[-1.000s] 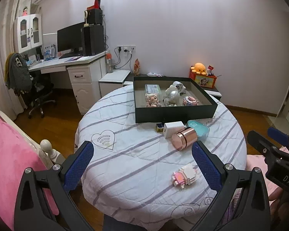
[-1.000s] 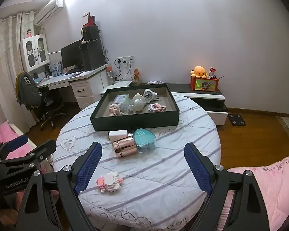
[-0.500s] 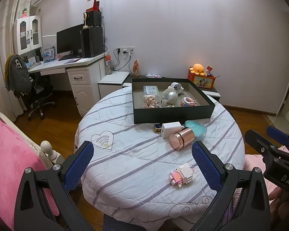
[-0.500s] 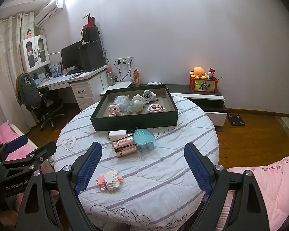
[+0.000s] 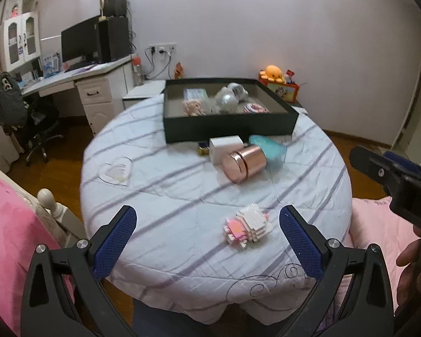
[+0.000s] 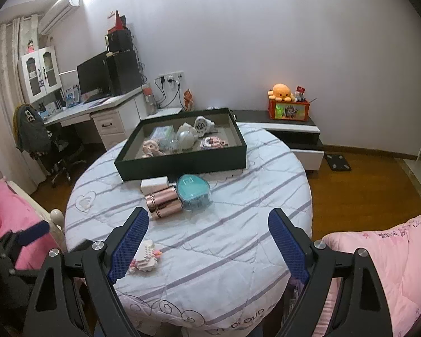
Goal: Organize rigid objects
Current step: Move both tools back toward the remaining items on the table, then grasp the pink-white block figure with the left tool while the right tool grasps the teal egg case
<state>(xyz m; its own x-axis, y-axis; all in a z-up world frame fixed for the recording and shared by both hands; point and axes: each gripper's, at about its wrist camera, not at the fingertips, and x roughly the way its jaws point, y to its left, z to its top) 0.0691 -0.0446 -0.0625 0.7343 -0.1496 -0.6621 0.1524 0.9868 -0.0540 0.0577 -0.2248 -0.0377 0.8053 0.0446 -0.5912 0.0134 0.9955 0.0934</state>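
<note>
A round table (image 5: 165, 196) with a striped white cloth holds a dark open box (image 5: 227, 129) with several small toys inside. In front of the box lie a white block (image 5: 224, 144), a rose-gold cylinder (image 5: 244, 163), a teal case (image 5: 272, 147) and a small dark cube (image 5: 202, 149). A pink-and-white brick figure (image 5: 247, 227) lies near the front edge. My left gripper (image 5: 207, 236) is open and empty, just short of the figure. My right gripper (image 6: 207, 238) is open and empty above the table's front; the figure (image 6: 146, 255) shows beside its left finger.
A pink bed (image 5: 11, 224) with a white post (image 5: 46, 196) is at the left. A pink quilt (image 6: 393, 252) is at the right. A desk (image 6: 98, 109) with a monitor and an office chair (image 6: 59, 151) stand behind left. A low cabinet (image 6: 292, 132) stands behind right.
Both grippers have moved forward and lower toward the table. The objects look nearer. Nothing on the table has moved.
</note>
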